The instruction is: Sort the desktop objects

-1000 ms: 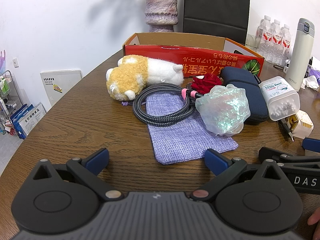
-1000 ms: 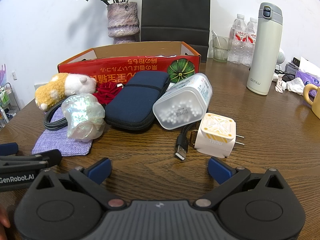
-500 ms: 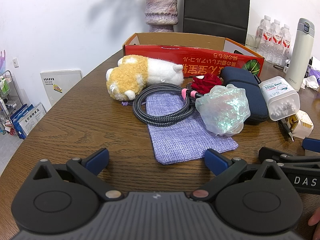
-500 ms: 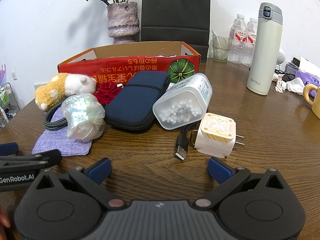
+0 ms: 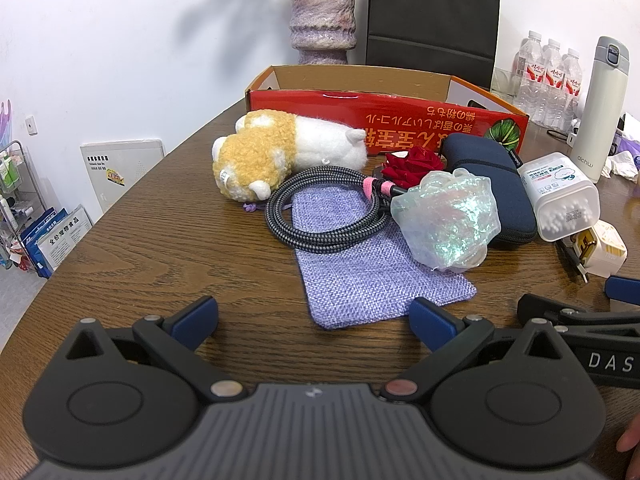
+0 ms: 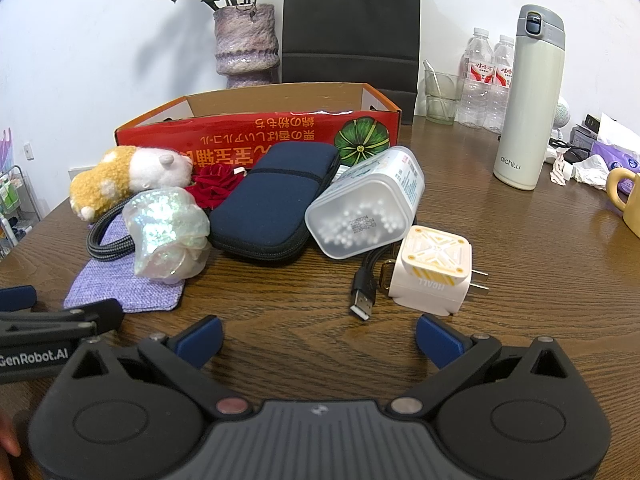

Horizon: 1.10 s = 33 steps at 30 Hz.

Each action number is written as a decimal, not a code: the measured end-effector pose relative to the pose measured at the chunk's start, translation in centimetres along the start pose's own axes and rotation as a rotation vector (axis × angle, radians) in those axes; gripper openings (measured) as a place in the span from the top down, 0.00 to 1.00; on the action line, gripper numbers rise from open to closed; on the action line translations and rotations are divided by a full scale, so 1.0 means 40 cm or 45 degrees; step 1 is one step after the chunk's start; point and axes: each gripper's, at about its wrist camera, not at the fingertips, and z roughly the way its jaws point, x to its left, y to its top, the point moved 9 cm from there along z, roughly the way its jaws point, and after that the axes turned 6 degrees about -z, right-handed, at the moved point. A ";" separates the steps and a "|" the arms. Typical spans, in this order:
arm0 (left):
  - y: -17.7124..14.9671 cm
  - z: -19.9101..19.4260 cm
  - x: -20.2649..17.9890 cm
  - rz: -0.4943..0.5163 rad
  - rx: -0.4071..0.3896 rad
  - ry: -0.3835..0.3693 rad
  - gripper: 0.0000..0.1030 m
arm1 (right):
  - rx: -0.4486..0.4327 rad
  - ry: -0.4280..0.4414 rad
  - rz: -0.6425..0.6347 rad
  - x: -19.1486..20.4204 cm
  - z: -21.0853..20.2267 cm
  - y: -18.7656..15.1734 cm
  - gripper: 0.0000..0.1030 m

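Left tool (image 5: 314, 320) spread — purple pouch (image 5: 372, 268) just ahead.

My round brown wooden table (image 5: 160, 248) holds a red cardboard box (image 5: 400, 116), a fluffy yellow and white toy (image 5: 280, 152), a flat purple cloth bag (image 5: 360, 276), a dark blue zip case (image 6: 272, 208), a white square plug (image 6: 432, 272) and a tall cream bottle (image 6: 528, 100).

White wall (image 5: 120, 40), dark wooden table (image 5: 160, 240), wire rack (image 5: 16, 200)
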 end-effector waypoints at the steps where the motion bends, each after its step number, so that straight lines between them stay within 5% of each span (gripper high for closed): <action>1: 0.000 0.000 0.000 0.000 0.000 0.000 0.00 | 0.000 0.000 0.000 0.001 0.001 0.000 0.00; 19: 0.000 -0.003 0.001 -0.005 -0.005 -0.013 0.00 | -0.001 0.002 -0.004 0.003 0.001 -0.001 0.00; 25: 0.002 -0.123 -0.012 -0.045 -0.153 -0.269 0.00 | -0.022 0.119 -0.031 -0.027 -0.074 -0.028 0.00; 30: 0.063 -0.151 -0.121 0.149 -0.284 -0.392 0.00 | -0.125 -0.025 -0.178 -0.110 -0.128 -0.006 0.01; 33: 0.100 -0.089 -0.183 0.161 -0.231 -0.395 0.00 | -0.152 -0.021 -0.141 -0.151 -0.119 0.035 0.04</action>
